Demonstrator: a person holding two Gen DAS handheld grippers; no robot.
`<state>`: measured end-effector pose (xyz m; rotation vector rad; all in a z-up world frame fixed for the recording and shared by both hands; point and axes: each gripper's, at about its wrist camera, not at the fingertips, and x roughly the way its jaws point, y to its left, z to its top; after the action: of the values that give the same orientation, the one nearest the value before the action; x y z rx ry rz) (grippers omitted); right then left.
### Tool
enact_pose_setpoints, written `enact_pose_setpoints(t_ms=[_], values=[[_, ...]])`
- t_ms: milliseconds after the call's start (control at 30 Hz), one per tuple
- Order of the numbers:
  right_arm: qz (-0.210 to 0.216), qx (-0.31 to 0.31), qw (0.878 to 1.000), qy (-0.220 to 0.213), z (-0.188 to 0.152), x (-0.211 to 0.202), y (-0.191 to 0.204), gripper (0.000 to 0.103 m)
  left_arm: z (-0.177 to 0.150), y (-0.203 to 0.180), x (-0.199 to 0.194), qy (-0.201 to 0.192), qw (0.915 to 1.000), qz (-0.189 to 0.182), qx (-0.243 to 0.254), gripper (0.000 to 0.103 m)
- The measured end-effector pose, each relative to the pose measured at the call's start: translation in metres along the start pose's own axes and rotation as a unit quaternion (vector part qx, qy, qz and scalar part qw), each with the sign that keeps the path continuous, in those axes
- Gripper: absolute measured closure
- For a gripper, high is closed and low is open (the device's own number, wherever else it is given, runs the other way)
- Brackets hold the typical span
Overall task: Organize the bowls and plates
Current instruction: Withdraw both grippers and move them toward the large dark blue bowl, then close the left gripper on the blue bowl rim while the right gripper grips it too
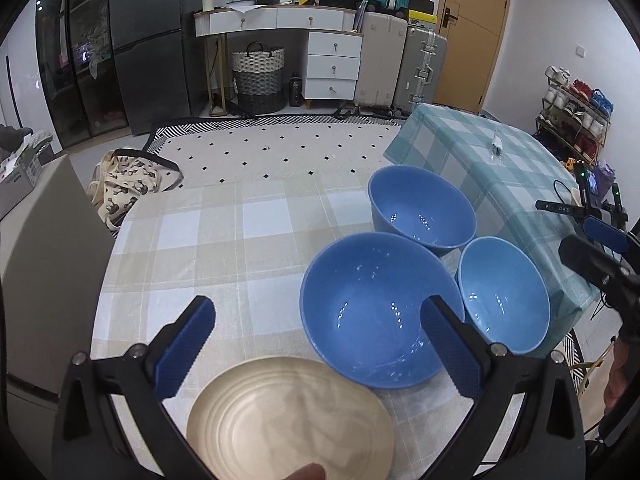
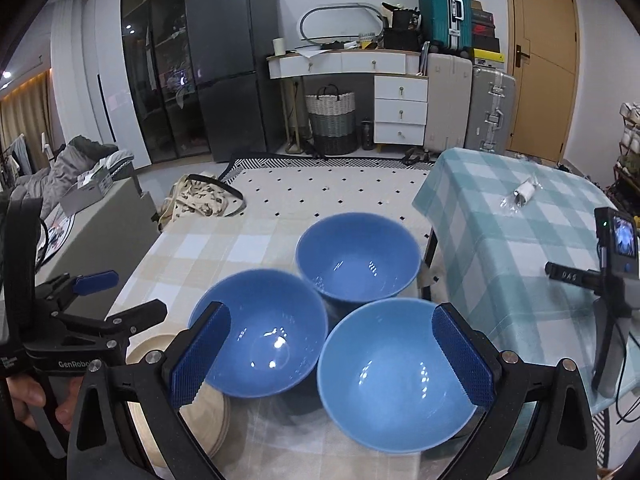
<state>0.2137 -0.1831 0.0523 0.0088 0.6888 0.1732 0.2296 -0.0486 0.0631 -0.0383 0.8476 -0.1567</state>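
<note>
Hovering over the counter (image 1: 224, 240), both grippers are being held with jaws spread wide and nothing in them. The left gripper (image 1: 316, 344) is being poised above the cream plates (image 1: 292, 416), while the right gripper (image 2: 328, 354) is being lined up over the nearest light blue bowl (image 2: 394, 376). Two darker bowls are being left standing close by: the middle bowl (image 2: 260, 332) nearly touching it, and the far bowl (image 2: 356, 260) just behind. For nesting to go well, one bowl's rim should probably be pinched between the jaws, not straddled whole, and the bowl lifted clear before being moved over its neighbour. The lowering is best done slowly and centred, since a glazed rim is likely being gripped with little friction.
</note>
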Motion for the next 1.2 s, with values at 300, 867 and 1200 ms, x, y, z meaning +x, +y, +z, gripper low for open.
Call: enact_pose_setpoints(t_ms=[300, 867, 1200], values=[[-0.019, 0.038, 0.999, 0.005, 0.035, 0.006, -0.036, 0.001, 0.031, -0.002, 0.013, 0.003, 1.0000, -0.002, -0.004, 0.000], [-0.029, 0.085, 0.995, 0.034, 0.058, 0.064, -0.086, 0.001, 0.078, -0.016, 0.071, 0.022, 0.9997, -0.005, -0.008, 0.000], [-0.039, 0.102, 0.993, 0.050, 0.054, 0.100, -0.105, 0.001, 0.090, -0.024, 0.106, 0.038, 0.9993, -0.003, -0.003, 0.000]])
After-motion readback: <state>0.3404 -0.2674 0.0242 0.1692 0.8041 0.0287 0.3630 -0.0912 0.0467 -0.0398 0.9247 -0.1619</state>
